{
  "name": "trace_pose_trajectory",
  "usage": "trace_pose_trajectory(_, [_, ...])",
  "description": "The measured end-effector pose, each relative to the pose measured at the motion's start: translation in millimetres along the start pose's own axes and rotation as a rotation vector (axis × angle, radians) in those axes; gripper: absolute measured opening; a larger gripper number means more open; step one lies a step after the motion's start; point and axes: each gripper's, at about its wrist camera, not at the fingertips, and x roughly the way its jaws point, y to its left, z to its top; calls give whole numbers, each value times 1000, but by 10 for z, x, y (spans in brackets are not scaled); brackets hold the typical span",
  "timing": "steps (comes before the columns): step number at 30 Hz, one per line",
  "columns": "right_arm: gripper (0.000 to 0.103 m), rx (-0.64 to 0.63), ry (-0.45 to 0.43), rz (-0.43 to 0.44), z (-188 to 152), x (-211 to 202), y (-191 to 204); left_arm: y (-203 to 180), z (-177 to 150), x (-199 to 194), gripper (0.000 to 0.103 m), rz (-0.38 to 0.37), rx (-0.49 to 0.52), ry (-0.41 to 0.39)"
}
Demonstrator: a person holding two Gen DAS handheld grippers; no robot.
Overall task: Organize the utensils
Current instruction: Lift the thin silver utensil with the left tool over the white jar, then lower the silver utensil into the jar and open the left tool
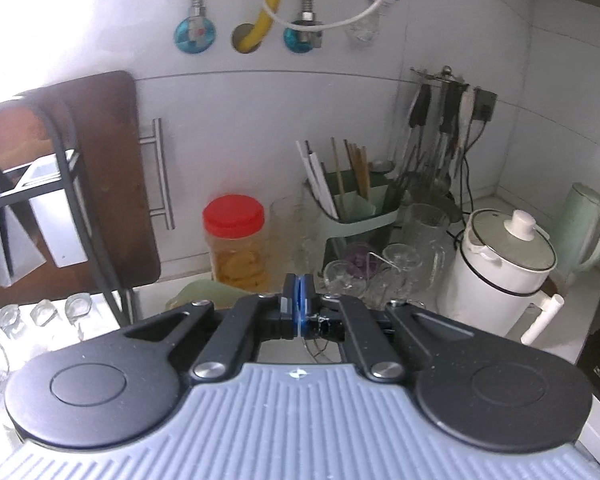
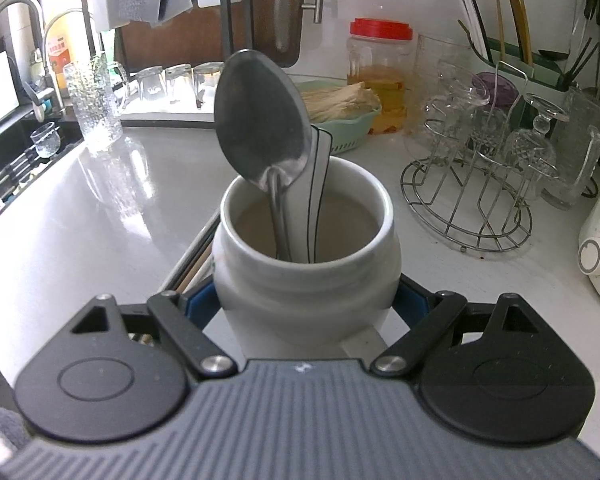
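My right gripper (image 2: 306, 300) is shut on a white ceramic jar (image 2: 260, 280), its blue pads (image 2: 200, 300) pressing the jar's sides. The jar stands on the white counter (image 2: 100, 220). Inside it a metal spoon (image 2: 260, 120) stands bowl up, with a white ceramic spoon (image 2: 318, 184) leaning behind it. Thin sticks (image 2: 194, 256) lie on the counter just left of the jar. My left gripper (image 1: 299, 300) is shut with nothing between its pads, raised above the counter. It faces a green utensil holder (image 1: 356, 208) with chopsticks at the back wall.
A wire rack of glasses (image 2: 468, 200) stands right of the jar. Behind are a green basket (image 2: 340, 120) and a red-lidded jar (image 2: 380, 68). The sink (image 2: 20, 152) is far left. A white pot (image 1: 500, 268), a kettle (image 1: 588, 228) and hanging utensils (image 1: 440, 128) fill the right corner.
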Motion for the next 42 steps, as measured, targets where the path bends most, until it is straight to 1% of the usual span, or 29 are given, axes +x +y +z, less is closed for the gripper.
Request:
trace_pose_trajectory(5, [91,6,-4,-4,-4,5,10,-124,-45,68,1,-47,24,16])
trace_pose_trajectory(11, [91,11,-8,-7,-11,3,7,-322,-227,167,1,-95,91,50])
trace_pose_trajectory(18, [91,22,-9,-15,-9,2,17,-475,-415,297,1,-125,158,110])
trace_pose_trajectory(22, [91,28,-12,-16,-13,1,10,-534,-474,355,1,-129,203,165])
trace_pose_trajectory(24, [91,29,-14,-16,-15,3,11,-543,-478,368,1,-144,214,188])
trace_pose_trajectory(27, [91,24,-15,-18,-20,6,14,-529,-461,387,2,-183,191,257])
trace_pose_trajectory(30, [91,26,-10,-25,-10,11,28,-589,-464,375,2,-211,218,310])
trace_pose_trajectory(33, [91,31,-9,-29,-3,12,32,-613,-457,375,3,-243,210,371])
trace_pose_trajectory(40, [91,37,-10,-30,-2,12,29,-614,-443,383,3,-263,238,486])
trace_pose_trajectory(42, [91,37,-10,-30,-3,12,31,-610,-445,393,4,-281,240,511])
